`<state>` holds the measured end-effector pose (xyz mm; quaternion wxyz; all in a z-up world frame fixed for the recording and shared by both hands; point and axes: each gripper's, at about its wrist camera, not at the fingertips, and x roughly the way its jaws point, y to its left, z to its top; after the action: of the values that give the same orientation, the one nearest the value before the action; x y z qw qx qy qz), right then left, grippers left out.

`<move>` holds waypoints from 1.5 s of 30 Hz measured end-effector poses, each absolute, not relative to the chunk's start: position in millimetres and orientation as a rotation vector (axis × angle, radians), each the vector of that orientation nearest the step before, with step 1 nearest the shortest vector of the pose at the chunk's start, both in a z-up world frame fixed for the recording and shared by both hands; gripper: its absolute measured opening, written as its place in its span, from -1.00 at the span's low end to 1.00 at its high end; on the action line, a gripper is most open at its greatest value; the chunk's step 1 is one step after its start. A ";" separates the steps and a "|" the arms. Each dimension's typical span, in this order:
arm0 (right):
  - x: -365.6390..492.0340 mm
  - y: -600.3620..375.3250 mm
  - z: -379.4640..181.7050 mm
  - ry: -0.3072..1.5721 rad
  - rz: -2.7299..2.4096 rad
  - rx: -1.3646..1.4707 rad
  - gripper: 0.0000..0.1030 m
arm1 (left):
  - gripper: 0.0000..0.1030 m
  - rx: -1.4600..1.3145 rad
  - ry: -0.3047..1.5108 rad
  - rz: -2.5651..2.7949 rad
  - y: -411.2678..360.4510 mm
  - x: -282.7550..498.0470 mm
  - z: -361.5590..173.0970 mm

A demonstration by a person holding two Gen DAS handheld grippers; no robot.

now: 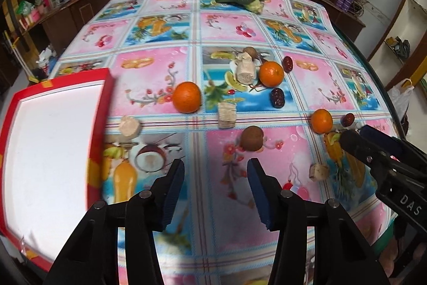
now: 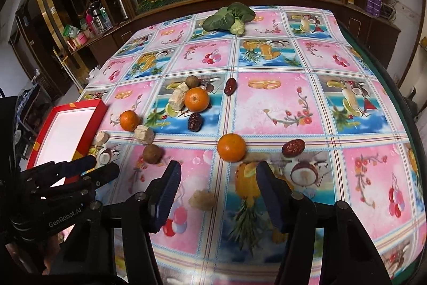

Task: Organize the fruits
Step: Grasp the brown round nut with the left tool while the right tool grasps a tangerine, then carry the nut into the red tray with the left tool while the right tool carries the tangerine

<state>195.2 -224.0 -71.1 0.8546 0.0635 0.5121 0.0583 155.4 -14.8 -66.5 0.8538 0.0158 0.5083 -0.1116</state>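
left gripper (image 1: 215, 172): spread wide, pinching nothing, above the patterned tablecloth (image 1: 149, 66) near the front edge. right gripper (image 2: 218, 179): likewise spread, nothing between the blue pads (image 2: 165, 194), poised just short of the near orange (image 2: 231, 147).

fruit layout, right wrist view:
- near orange: on the cloth, just beyond the right gripper; red date (image 2: 293, 147) to its right, apart from it.
- middle orange (image 2: 197, 99): touching the pale cut chunks (image 2: 178, 98); brown round fruit (image 2: 192, 82) behind them; dark date (image 2: 194, 122) just in front; second red date (image 2: 230, 86) off to the right.
- left orange (image 2: 129, 120): near the corner of the red tray (image 2: 92, 124); pale chunk (image 2: 144, 135) just beside it, smaller chunk (image 2: 101, 136) by the tray wall.
- second brown round fruit (image 2: 152, 153): near the left gripper tips.
- pale fuzzy chunk (image 2: 202, 199): low on the cloth between the right gripper fingers, blurred.

red tray: white inside, no fruit visible in it, at the table's left edge. leafy green vegetable (image 2: 229, 18): far end of the table, well apart from the fruit.
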 end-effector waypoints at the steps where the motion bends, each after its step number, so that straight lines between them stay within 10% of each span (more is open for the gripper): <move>1: 198.4 -224.8 -73.7 1.084 0.129 0.139 0.02 | -0.13 0.025 1.080 -0.246 -15.7 159.2 -69.8; 45: 221.9 -222.3 -91.3 1.102 0.145 0.139 -0.40 | -0.60 0.012 1.068 -0.310 -32.2 173.9 -72.6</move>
<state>221.9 -222.3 -91.3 0.8472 0.0659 0.5227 0.0688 173.9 -32.2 -72.6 0.8493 0.0058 0.5069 -0.1473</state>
